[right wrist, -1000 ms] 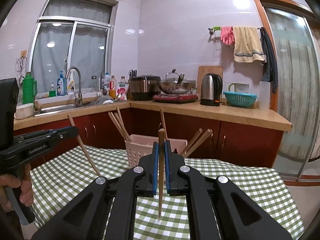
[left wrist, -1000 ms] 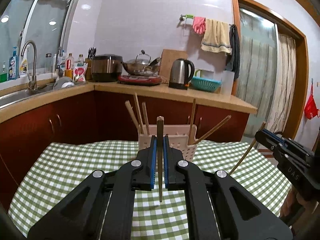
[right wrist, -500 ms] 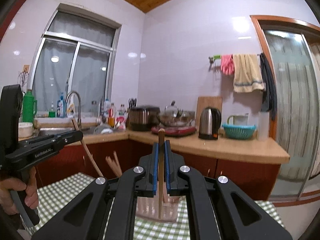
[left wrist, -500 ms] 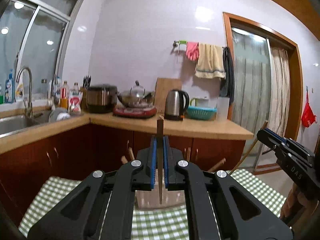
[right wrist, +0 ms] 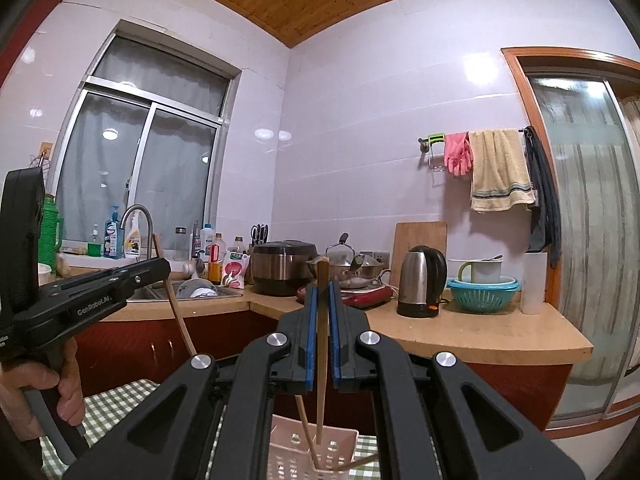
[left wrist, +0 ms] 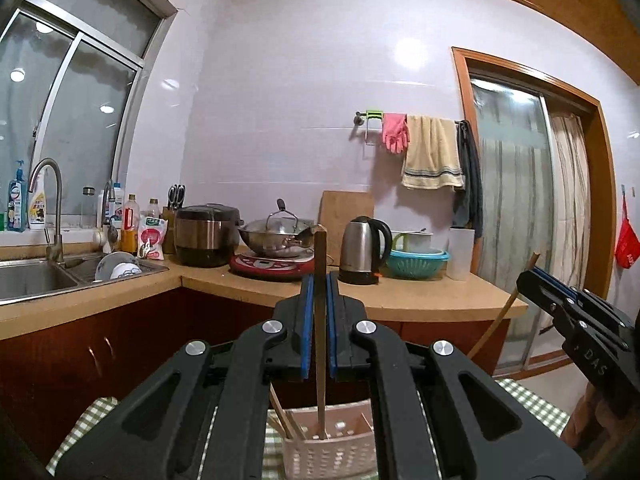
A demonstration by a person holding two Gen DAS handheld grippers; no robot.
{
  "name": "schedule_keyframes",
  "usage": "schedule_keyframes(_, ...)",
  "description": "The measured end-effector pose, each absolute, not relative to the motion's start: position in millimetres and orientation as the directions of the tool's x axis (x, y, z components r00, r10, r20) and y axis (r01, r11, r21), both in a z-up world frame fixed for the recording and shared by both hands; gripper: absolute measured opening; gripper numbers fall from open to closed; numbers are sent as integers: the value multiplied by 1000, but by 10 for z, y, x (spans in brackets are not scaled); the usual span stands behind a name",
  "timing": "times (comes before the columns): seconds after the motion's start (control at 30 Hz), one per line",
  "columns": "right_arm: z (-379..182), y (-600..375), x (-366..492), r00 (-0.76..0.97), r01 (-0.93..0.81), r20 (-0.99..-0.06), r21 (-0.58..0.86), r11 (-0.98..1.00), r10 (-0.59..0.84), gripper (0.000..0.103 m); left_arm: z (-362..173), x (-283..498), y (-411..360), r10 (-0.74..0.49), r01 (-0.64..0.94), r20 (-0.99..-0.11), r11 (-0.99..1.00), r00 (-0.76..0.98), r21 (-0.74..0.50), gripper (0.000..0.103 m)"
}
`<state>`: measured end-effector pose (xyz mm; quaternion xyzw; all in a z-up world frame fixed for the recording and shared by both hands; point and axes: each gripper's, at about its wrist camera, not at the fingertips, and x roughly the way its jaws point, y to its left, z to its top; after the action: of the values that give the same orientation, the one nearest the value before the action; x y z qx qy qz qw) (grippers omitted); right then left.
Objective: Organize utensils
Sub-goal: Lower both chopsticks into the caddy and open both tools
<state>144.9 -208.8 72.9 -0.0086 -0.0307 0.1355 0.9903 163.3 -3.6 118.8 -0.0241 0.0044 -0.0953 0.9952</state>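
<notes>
My left gripper (left wrist: 319, 280) is shut on a wooden chopstick (left wrist: 320, 360) held upright, its lower tip just inside the pale pink slotted utensil basket (left wrist: 332, 452) below. My right gripper (right wrist: 322, 290) is shut on another wooden chopstick (right wrist: 321, 380), also upright, its tip inside the same basket (right wrist: 312, 456). Several chopsticks lean in the basket. The right gripper shows at the right of the left wrist view (left wrist: 576, 312); the left gripper shows at the left of the right wrist view (right wrist: 92, 304).
The basket stands on a green checked tablecloth (right wrist: 116, 400). Behind is a kitchen counter (left wrist: 420, 300) with a kettle (left wrist: 362, 250), a wok, a rice cooker and a sink (left wrist: 36, 276). A glass door (right wrist: 592, 260) is at the right.
Both grippers have come in over the basket and tilted up, so each chopstick's tip now sits in the basket. The tablecloth has mostly dropped out of view.
</notes>
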Motion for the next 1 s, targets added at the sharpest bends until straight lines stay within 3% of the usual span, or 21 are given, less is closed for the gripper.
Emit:
schedule_keyframes(0.5, 237, -2084, 2024, 962, -266, -58, 7, 964, 266, 7, 632, 2304, -52, -160, 155, -92, 986, 983, -57, 7)
schedule_keyframes(1.0, -168, -2010, 2292, 947, -267, -181, 15, 964, 265, 7, 166, 2498, -55, -172, 165, -177, 985, 969, -52, 7)
